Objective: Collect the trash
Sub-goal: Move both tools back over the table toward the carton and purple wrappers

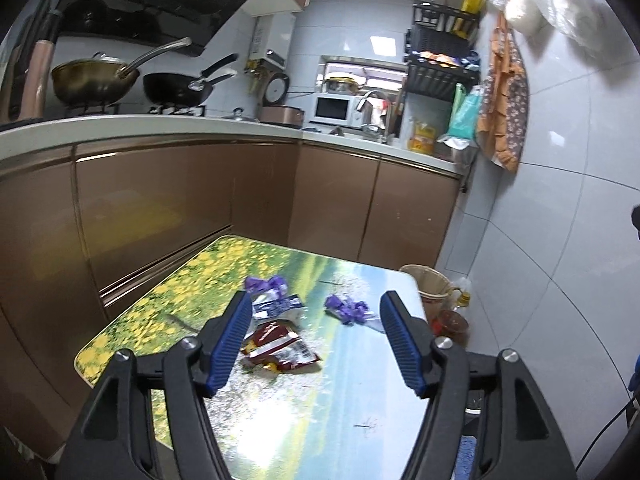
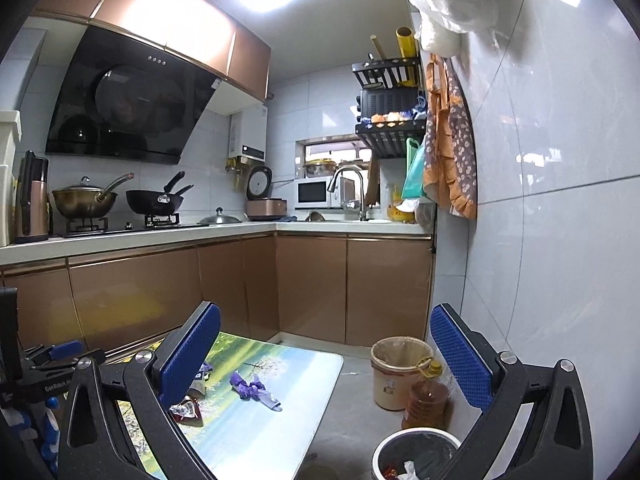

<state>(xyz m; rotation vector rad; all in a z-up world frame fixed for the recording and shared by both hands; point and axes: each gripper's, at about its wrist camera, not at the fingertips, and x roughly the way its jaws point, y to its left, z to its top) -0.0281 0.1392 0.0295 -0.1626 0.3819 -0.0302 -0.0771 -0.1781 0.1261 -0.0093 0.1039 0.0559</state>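
A low table (image 1: 352, 396) with a meadow print holds trash: a red snack wrapper (image 1: 280, 346), a blue-white wrapper (image 1: 276, 304), and two purple wrappers, one at the far side (image 1: 266, 283) and one to the right (image 1: 348, 308). My left gripper (image 1: 316, 336) is open and empty, hovering over the table with the red wrapper just inside its left finger. My right gripper (image 2: 324, 356) is open and empty, held higher and to the right of the table (image 2: 304, 364). The right purple wrapper (image 2: 254, 390) and part of the red wrapper (image 2: 188, 410) show there.
A white bin (image 2: 416, 458) with trash inside stands on the floor below my right gripper. A beige bucket (image 2: 394, 374) and an oil bottle (image 2: 426, 400) stand by the tiled wall. Brown kitchen cabinets (image 1: 160, 208) run behind the table.
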